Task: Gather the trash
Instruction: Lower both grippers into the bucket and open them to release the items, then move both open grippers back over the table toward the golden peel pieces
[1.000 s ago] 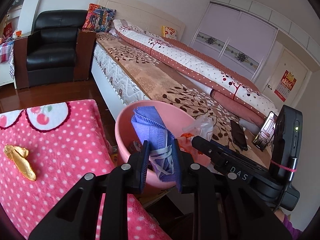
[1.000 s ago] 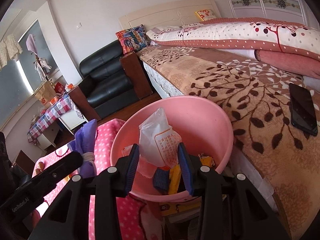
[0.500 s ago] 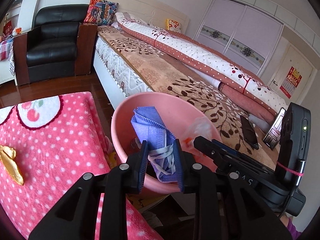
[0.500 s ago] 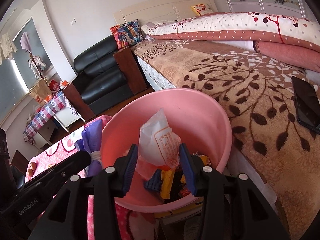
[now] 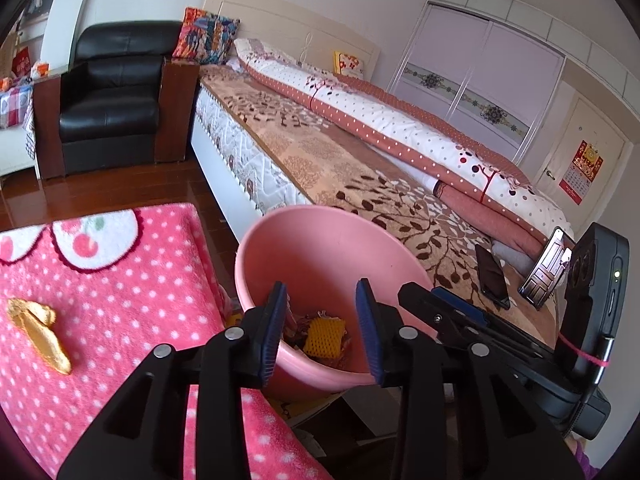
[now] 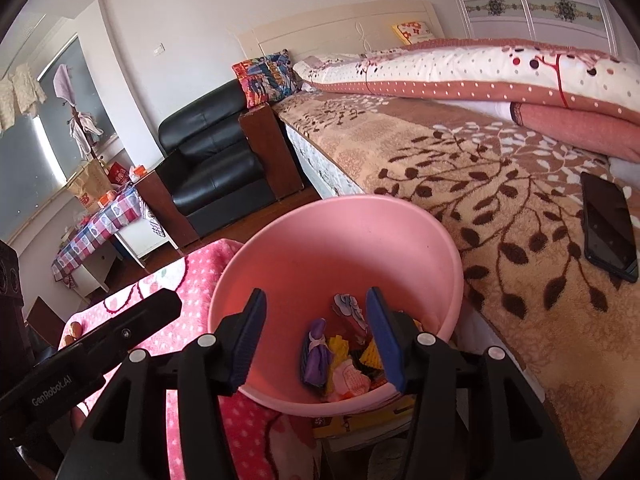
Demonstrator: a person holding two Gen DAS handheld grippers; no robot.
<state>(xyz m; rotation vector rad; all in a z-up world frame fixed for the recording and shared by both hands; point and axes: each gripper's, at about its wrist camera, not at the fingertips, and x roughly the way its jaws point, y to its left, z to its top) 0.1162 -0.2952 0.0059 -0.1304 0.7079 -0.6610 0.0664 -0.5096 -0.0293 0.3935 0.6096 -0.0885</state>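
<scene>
- With both grippers poised over the pink bucket [image 6: 432, 240], the left gripper [image 5: 322, 326] has its jaws spread, just opened wider, and nothing sits between the pads.
- Right gripper [image 6: 316, 334]: jaws likewise apart, just opened wider, with nothing clamped; trash shows in the gap below.
- Bucket position: between the pink dotted blanket [image 5: 120, 280] and the bed [image 6: 500, 168], rim just beside the blanket edge.
- Bucket contents: a purple mask [image 6: 317, 354] with its white strap bunched, a pink-and-white printed wrapper [image 6: 352, 380], and yellow mesh scraps [image 5: 324, 332]. Other small pieces lie underneath; these are too jumbled to identify.
- 1 yellow-orange peel-like scrap [image 5: 38, 334] lies on the blanket, well apart from the bucket. Its material cannot be confirmed.
- 1 dark phone [image 6: 608, 226] lies flat on the leaf-patterned bed cover.
- Black armchair [image 5: 112, 96] stands at the head end of the bed.
</scene>
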